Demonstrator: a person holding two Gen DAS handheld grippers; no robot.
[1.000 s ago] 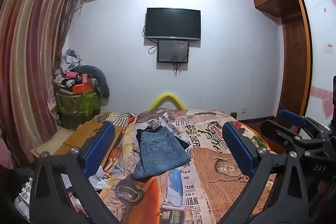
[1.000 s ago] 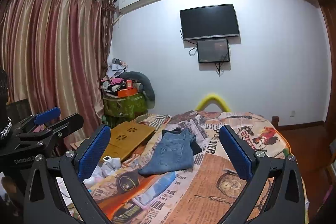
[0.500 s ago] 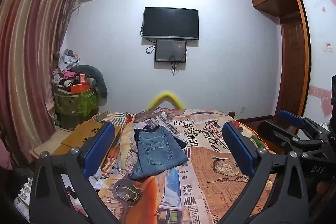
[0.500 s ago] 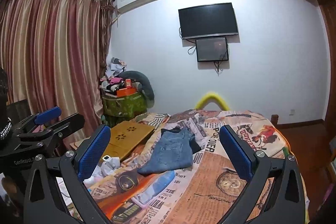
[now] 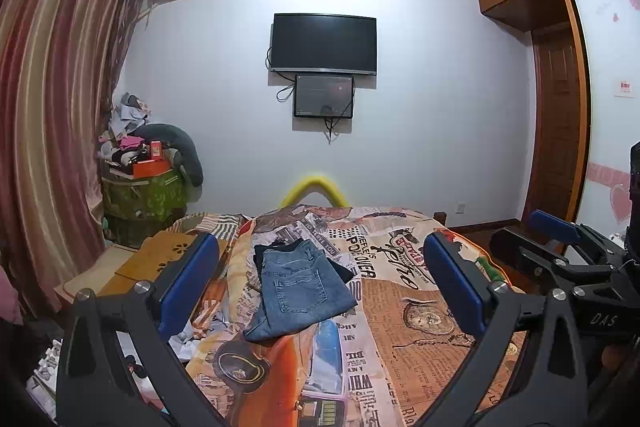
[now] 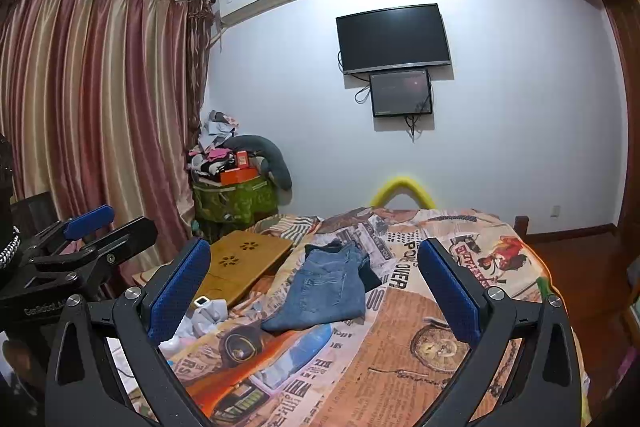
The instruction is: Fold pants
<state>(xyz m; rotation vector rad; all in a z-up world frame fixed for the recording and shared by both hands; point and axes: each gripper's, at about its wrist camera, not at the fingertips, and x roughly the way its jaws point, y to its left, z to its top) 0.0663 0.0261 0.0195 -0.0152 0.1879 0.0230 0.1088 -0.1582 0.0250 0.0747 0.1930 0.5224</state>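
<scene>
Folded blue jeans (image 5: 299,291) lie on the printed bedspread (image 5: 420,307), on top of a dark garment (image 5: 347,273); they also show in the right wrist view (image 6: 325,287). My left gripper (image 5: 320,283) is open and empty, held well back from the jeans above the near part of the bed. My right gripper (image 6: 316,283) is open and empty, likewise back from the jeans. The right gripper shows at the right edge of the left wrist view (image 5: 560,251); the left gripper shows at the left edge of the right wrist view (image 6: 80,247).
A wooden lap desk (image 6: 246,261) lies at the bed's left side with crumpled white items (image 6: 206,313) by it. A green box piled with clutter (image 5: 146,195) stands by the curtain (image 5: 48,115). A TV (image 5: 324,43) hangs on the far wall. A wardrobe (image 5: 560,87) is at the right.
Both views have shifted only slightly; the jeans sit a touch lower and nearer in frame. The jeans lie unchanged and both grippers stay open.
</scene>
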